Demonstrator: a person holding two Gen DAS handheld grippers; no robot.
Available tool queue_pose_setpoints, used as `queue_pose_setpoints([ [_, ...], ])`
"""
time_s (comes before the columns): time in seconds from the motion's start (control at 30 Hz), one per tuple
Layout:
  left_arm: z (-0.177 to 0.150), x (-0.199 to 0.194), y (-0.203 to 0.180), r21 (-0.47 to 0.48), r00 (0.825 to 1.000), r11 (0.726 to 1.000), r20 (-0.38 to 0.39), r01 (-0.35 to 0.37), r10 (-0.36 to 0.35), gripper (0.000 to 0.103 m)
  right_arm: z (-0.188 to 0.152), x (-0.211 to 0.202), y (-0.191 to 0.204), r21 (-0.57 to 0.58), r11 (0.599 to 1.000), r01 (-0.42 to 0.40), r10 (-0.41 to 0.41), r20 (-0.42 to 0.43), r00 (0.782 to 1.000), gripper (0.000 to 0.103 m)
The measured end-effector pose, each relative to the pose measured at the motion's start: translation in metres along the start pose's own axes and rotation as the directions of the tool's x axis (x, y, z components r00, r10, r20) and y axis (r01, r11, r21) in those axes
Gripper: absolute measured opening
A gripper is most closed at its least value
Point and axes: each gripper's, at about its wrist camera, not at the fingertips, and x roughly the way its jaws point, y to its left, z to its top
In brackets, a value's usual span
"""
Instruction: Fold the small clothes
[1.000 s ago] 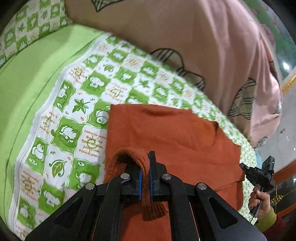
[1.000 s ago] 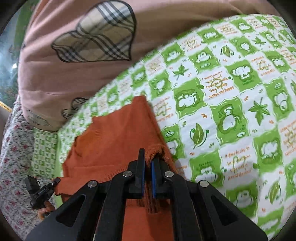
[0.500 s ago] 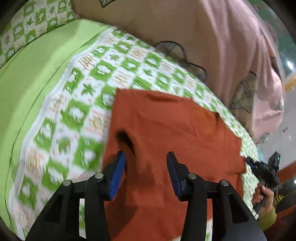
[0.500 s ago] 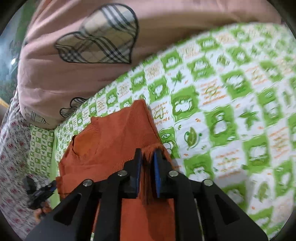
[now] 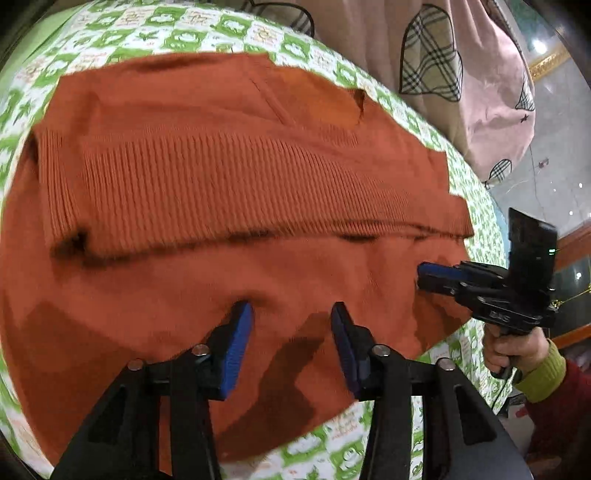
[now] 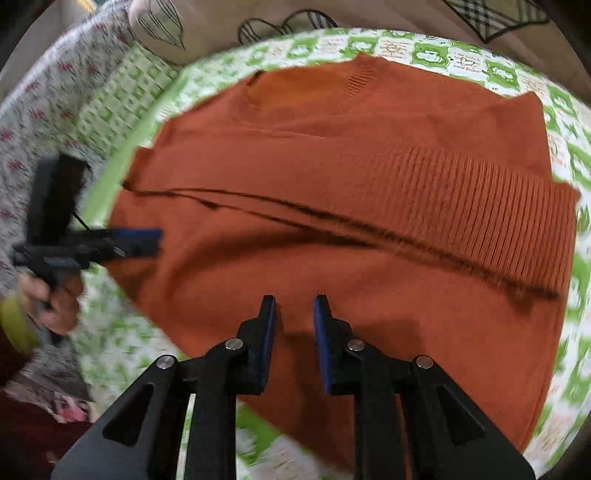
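Observation:
An orange knitted sweater [image 5: 229, 177] lies folded on the green and white patterned bedsheet [image 5: 192, 33], its ribbed hem band [image 5: 221, 184] laid across the middle. It also fills the right wrist view [image 6: 351, 206]. My left gripper [image 5: 291, 314] is open and empty, low over the sweater's near part. My right gripper [image 6: 294, 306] is open and empty over the near part of the sweater; it also shows at the sweater's right edge in the left wrist view [image 5: 436, 271]. The left gripper shows at the sweater's left edge in the right wrist view [image 6: 144, 236].
A pink quilt with plaid heart patches [image 5: 436, 62] is heaped at the far side of the bed. A floral cloth [image 6: 44, 110] lies to the left in the right wrist view. The bedsheet's edge shows near my hands [image 5: 332, 450].
Both grippers have let go of the sweater's hem, which now lies across the garment. Both have opened and drawn back low over the sweater's near part.

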Motion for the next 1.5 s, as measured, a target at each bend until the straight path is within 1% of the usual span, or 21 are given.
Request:
queue_pose_setpoints([
  [0.07, 0.014, -0.002, 0.011, 0.006, 1.0, 1.0, 0.008, -0.023, 0.023, 0.03, 0.012, 0.0, -0.015, 0.014, 0.999, 0.043, -0.043, 0.028, 0.999, 0.019],
  [0.17, 0.039, -0.005, 0.024, 0.001, 0.998, 0.999, 0.036, -0.05, 0.05, 0.029, 0.033, -0.008, -0.038, 0.066, 0.994, 0.091, -0.096, 0.083, 0.992, 0.019],
  [0.2, 0.051, -0.008, 0.029, 0.003, 0.996, 0.998, 0.052, -0.067, 0.066, 0.029, 0.044, -0.012, -0.049, 0.095, 0.989, 0.113, -0.123, 0.113, 0.986, 0.019],
  [0.27, 0.07, -0.011, 0.032, 0.012, 0.992, 0.995, 0.086, -0.098, 0.097, 0.03, 0.058, -0.02, -0.059, 0.129, 0.982, 0.135, -0.154, 0.153, 0.976, 0.019],
  [0.3, 0.081, -0.013, 0.033, 0.013, 0.987, 0.992, 0.106, -0.123, 0.121, 0.03, 0.067, -0.024, -0.067, 0.154, 0.977, 0.147, -0.174, 0.178, 0.969, 0.019],
  [0.33, 0.092, -0.016, 0.037, 0.008, 0.979, 0.987, 0.129, -0.16, 0.158, 0.034, 0.074, -0.027, -0.072, 0.175, 0.972, 0.156, -0.189, 0.194, 0.963, 0.019],
  [0.37, 0.1, -0.02, 0.044, -0.002, 0.972, 0.983, 0.147, -0.184, 0.183, 0.036, 0.078, -0.03, -0.077, 0.198, 0.967, 0.162, -0.203, 0.208, 0.957, 0.019],
  [0.4, 0.111, -0.023, 0.049, -0.022, 0.965, 0.979, 0.169, -0.201, 0.202, 0.036, 0.085, -0.033, -0.085, 0.233, 0.956, 0.176, -0.229, 0.223, 0.947, 0.019],
  [0.47, 0.124, -0.027, 0.063, -0.068, 0.953, 0.972, 0.192, -0.227, 0.236, 0.036, 0.088, -0.035, -0.09, 0.283, 0.938, 0.201, -0.271, 0.236, 0.933, 0.019],
  [0.5, 0.129, -0.031, 0.071, -0.094, 0.948, 0.968, 0.2, -0.232, 0.247, 0.036, 0.089, -0.038, -0.095, 0.312, 0.93, 0.193, -0.274, 0.243, 0.93, 0.019],
  [0.6, 0.132, -0.042, 0.085, -0.14, 0.941, 0.964, 0.223, -0.226, 0.253, 0.036, 0.088, -0.05, -0.102, 0.363, 0.911, 0.194, -0.301, 0.266, 0.916, 0.019],
  [0.63, 0.13, -0.045, 0.087, -0.145, 0.94, 0.963, 0.228, -0.225, 0.254, 0.036, 0.084, -0.055, -0.1, 0.369, 0.91, 0.19, -0.303, 0.276, 0.912, 0.022],
  [0.7, 0.121, -0.05, 0.087, -0.155, 0.936, 0.96, 0.231, -0.234, 0.265, 0.036, 0.077, -0.065, -0.096, 0.382, 0.908, 0.173, -0.299, 0.298, 0.907, 0.022],
  [0.8, 0.099, -0.058, 0.081, -0.167, 0.936, 0.96, 0.234, -0.226, 0.261, 0.036, 0.06, -0.077, -0.092, 0.397, 0.908, 0.132, -0.27, 0.317, 0.909, 0.022],
  [0.9, 0.07, -0.061, 0.072, -0.179, 0.943, 0.963, 0.23, -0.203, 0.241, 0.037, 0.037, -0.084, -0.084, 0.393, 0.914, 0.098, -0.234, 0.314, 0.92, 0.022],
  [1.17, -0.002, -0.062, 0.047, -0.215, 0.961, 0.964, 0.189, -0.158, 0.2, 0.038, -0.01, -0.067, -0.049, 0.375, 0.925, 0.067, -0.169, 0.246, 0.955, 0.022],
  [1.23, -0.018, -0.062, 0.04, -0.224, 0.966, 0.964, 0.178, -0.146, 0.188, 0.04, -0.021, -0.066, -0.044, 0.382, 0.922, 0.057, -0.156, 0.235, 0.959, 0.022],
  [1.33, -0.04, -0.063, 0.031, -0.24, 0.97, 0.961, 0.168, -0.135, 0.178, 0.04, -0.036, -0.067, -0.038, 0.392, 0.919, 0.044, -0.141, 0.224, 0.964, 0.022],
  [1.4, -0.054, -0.063, 0.024, -0.252, 0.973, 0.961, 0.164, -0.118, 0.163, 0.042, -0.046, -0.068, -0.033, 0.404, 0.914, 0.035, -0.133, 0.217, 0.967, 0.025],
  [1.47, -0.066, -0.063, 0.017, -0.253, 0.974, 0.961, 0.163, -0.11, 0.155, 0.042, -0.053, -0.07, -0.029, 0.413, 0.91, 0.022, -0.121, 0.215, 0.969, 0.036],
  [1.5, -0.073, -0.062, 0.013, -0.254, 0.976, 0.962, 0.159, -0.103, 0.147, 0.042, -0.057, -0.071, -0.026, 0.415, 0.91, 0.019, -0.119, 0.217, 0.969, 0.037],
])
